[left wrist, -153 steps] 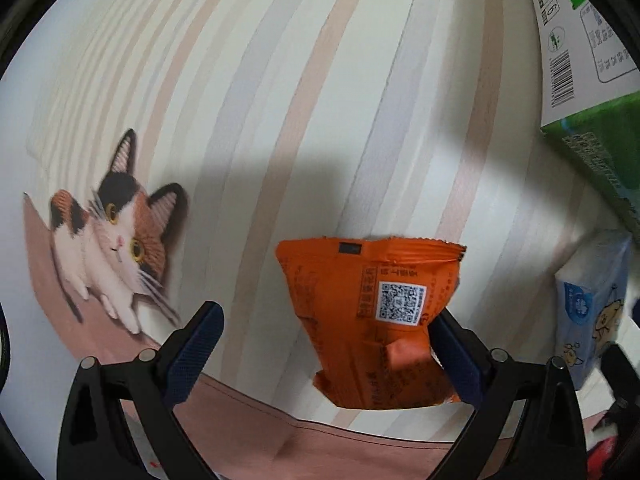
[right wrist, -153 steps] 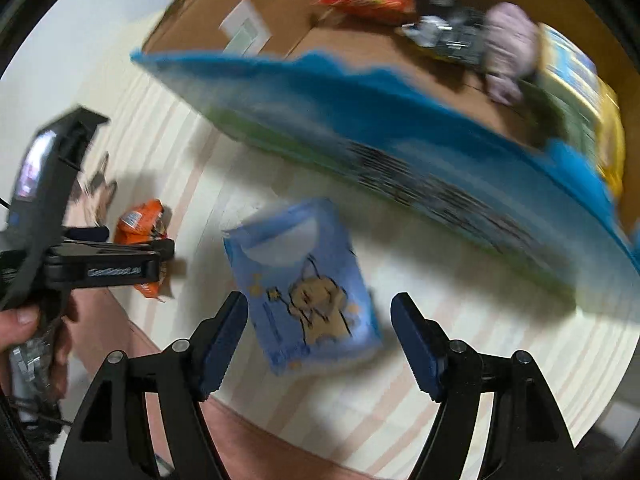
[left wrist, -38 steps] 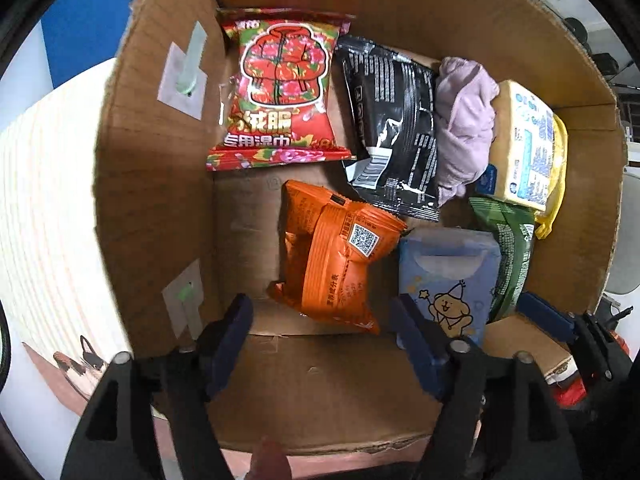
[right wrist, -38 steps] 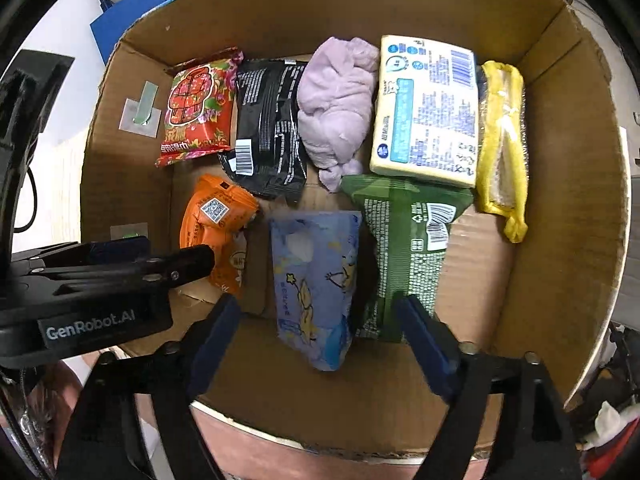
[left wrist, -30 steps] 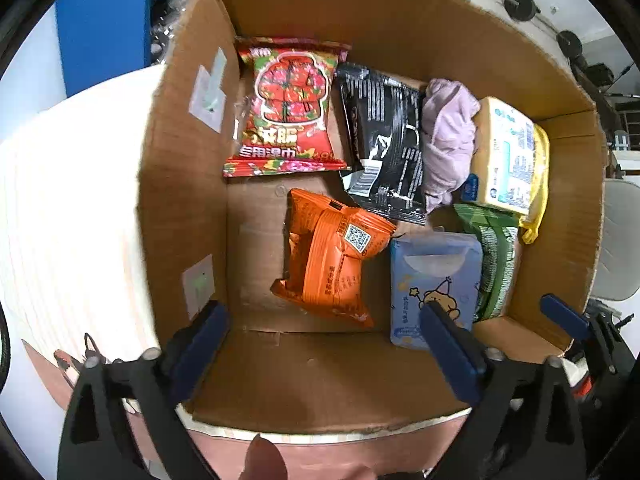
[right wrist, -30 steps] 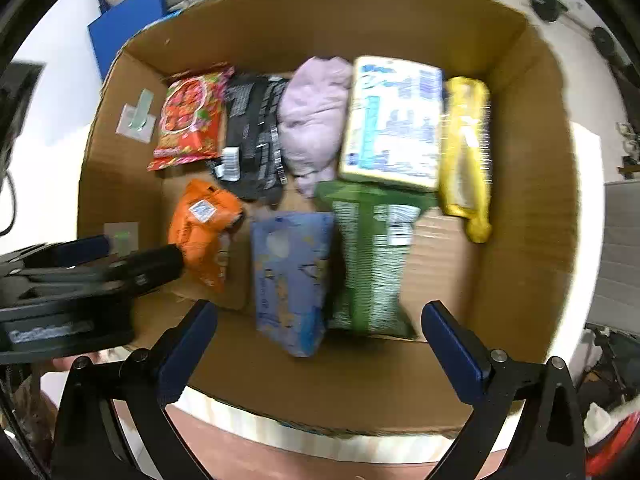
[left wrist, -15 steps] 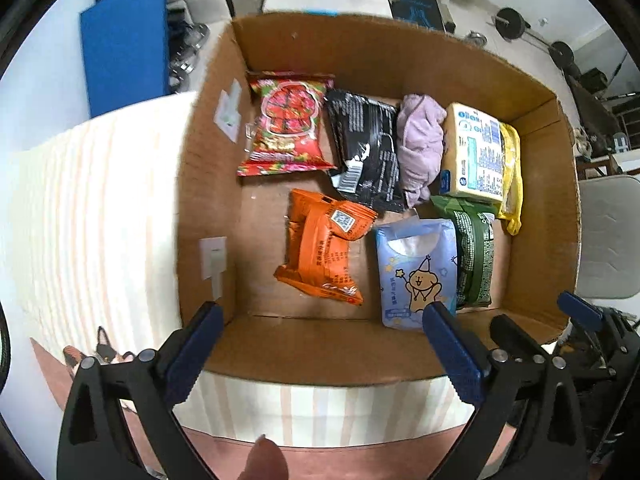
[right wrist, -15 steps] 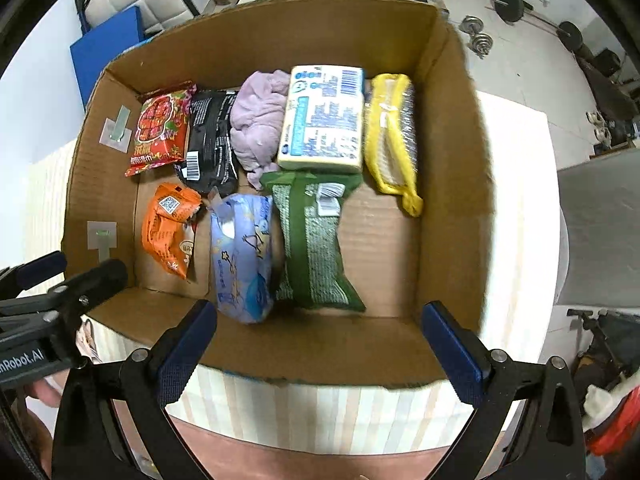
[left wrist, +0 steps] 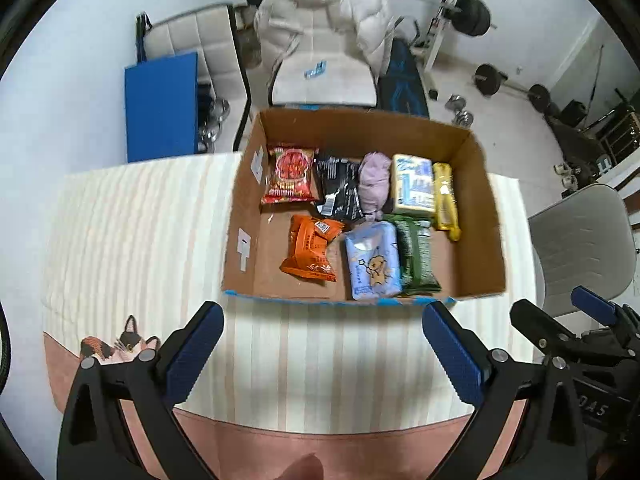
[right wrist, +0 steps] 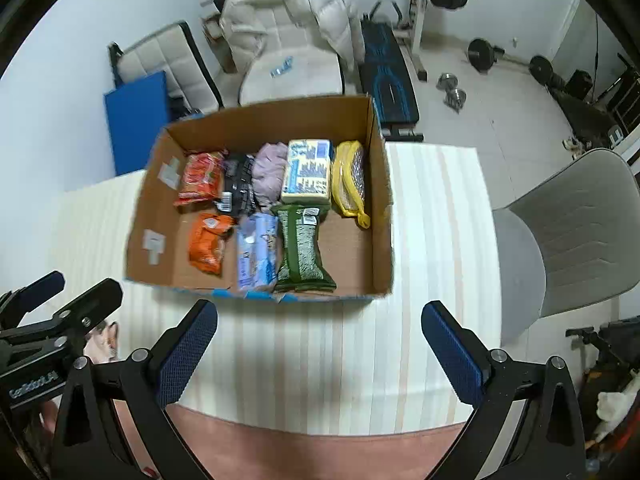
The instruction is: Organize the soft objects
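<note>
An open cardboard box (left wrist: 476,216) (right wrist: 380,208) stands on the striped table. Inside lie an orange packet (left wrist: 312,252) (right wrist: 208,242), a blue tissue pack (left wrist: 372,266) (right wrist: 256,254), a green pack (left wrist: 416,256) (right wrist: 302,250), a red packet (left wrist: 290,174), a black packet (left wrist: 340,190), a lilac cloth (left wrist: 374,182), a white-blue pack (left wrist: 412,184) and a yellow pouch (left wrist: 445,196). My left gripper (left wrist: 320,352) is open and empty, held back above the table in front of the box. My right gripper (right wrist: 318,354) is open and empty too, beside it.
The tablecloth (left wrist: 132,240) has pale stripes, a pink front border and a cat print (left wrist: 116,348). A grey chair (right wrist: 568,236) stands to the right of the table. A white chair (left wrist: 324,60), a blue mat (left wrist: 162,104) and gym weights lie behind the box.
Both grippers have pulled up and back from the box, open and empty. The orange packet and the blue tissue pack, held earlier, lie in the box.
</note>
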### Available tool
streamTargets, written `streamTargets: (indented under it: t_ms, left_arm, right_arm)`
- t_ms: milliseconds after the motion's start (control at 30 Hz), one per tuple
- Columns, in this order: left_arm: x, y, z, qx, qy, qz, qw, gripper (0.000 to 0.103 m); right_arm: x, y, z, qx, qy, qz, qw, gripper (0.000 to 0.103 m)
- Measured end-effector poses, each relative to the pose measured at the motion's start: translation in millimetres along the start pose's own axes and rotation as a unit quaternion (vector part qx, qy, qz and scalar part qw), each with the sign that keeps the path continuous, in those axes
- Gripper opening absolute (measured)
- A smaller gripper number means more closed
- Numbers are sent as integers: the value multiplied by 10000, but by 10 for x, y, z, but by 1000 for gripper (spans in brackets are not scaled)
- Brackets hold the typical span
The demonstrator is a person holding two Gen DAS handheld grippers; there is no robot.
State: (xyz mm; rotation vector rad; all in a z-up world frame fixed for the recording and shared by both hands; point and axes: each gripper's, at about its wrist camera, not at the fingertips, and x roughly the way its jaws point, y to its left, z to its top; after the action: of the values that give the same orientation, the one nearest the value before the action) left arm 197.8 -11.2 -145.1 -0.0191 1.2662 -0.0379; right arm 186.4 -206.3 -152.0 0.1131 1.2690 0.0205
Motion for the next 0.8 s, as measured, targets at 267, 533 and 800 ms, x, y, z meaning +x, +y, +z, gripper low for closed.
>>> streamTargets:
  t_ms: [267,533,800]
  left_arm:
    - [-821,-76,-417,71,-689,131,9975,102]
    - [-1556,-113,-814,26,-1346,254,9906,102]
    - [-1987,-146,-1113,48,-1564,118,9876,102]
  right_arm:
    - [-959,-14,-478,-157,-685,26,9975,103]
    - [-1800,-39,-969,-75,-1228,174,9922,103]
    - [-2269,-50,-1336,-237,-1421,105,9895,103]
